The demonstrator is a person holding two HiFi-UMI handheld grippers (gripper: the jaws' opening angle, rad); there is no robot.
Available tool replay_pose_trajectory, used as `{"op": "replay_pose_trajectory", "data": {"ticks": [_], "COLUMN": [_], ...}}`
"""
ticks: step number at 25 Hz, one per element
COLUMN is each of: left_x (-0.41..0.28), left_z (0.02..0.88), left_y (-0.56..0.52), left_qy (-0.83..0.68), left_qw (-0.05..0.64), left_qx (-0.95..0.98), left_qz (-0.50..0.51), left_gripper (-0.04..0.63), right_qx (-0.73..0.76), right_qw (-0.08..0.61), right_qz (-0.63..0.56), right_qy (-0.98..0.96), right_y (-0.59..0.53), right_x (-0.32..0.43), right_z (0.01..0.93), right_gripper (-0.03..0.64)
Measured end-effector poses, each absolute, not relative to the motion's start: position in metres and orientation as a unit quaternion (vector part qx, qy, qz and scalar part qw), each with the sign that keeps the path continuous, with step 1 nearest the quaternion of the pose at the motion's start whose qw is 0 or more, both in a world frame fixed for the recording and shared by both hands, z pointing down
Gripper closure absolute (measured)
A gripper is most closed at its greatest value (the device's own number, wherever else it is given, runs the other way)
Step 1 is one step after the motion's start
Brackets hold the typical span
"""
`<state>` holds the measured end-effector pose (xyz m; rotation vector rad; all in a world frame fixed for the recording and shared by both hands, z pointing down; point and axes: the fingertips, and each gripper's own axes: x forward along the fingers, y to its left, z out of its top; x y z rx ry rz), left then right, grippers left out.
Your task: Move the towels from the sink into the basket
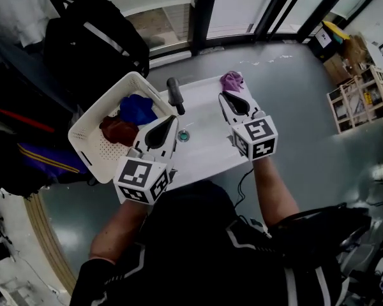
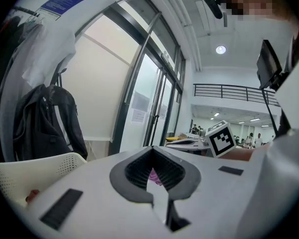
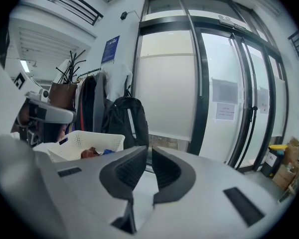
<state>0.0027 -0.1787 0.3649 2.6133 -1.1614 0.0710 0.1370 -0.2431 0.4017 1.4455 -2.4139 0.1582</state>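
A purple towel (image 1: 232,80) lies bunched at the far corner of the white sink (image 1: 204,152). The white basket (image 1: 92,142) stands against the sink's left side and holds a blue towel (image 1: 138,108) and a dark red towel (image 1: 119,131). My left gripper (image 1: 172,118) hovers over the sink's left part beside the basket, jaws closed together and empty; a bit of the purple towel (image 2: 154,176) shows behind them. My right gripper (image 1: 225,96) points at the purple towel from a short way off, with a narrow slit between its jaws and nothing in it.
A black faucet (image 1: 175,94) rises at the sink's far edge between the two grippers, with the drain (image 1: 183,135) in front of it. A black backpack (image 1: 89,43) hangs behind the basket. Glass doors and grey floor lie beyond the sink.
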Motion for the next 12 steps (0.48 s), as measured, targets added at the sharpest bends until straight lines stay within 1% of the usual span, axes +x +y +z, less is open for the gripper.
{"op": "replay_pose_trajectory", "data": {"ticks": [6, 12], "left_x": [0.038, 0.074], "left_z": [0.378, 0.392], "left_y": [-0.2, -0.221], "left_qy": [-0.399, -0.401], "left_qw": [0.144, 0.153], "left_qx": [0.904, 0.901], "left_qz": [0.04, 0.058], "left_gripper": [0.589, 0.589], "right_qx": [0.501, 0.474], "right_qw": [0.173, 0.192], "right_qz": [0.079, 0.084], "right_qy": [-0.844, -0.855], "right_y": [-0.271, -0.295], "right_x": [0.181, 0.206], "right_z": [0.43, 0.465], "right_gripper": [0.552, 0.486]}}
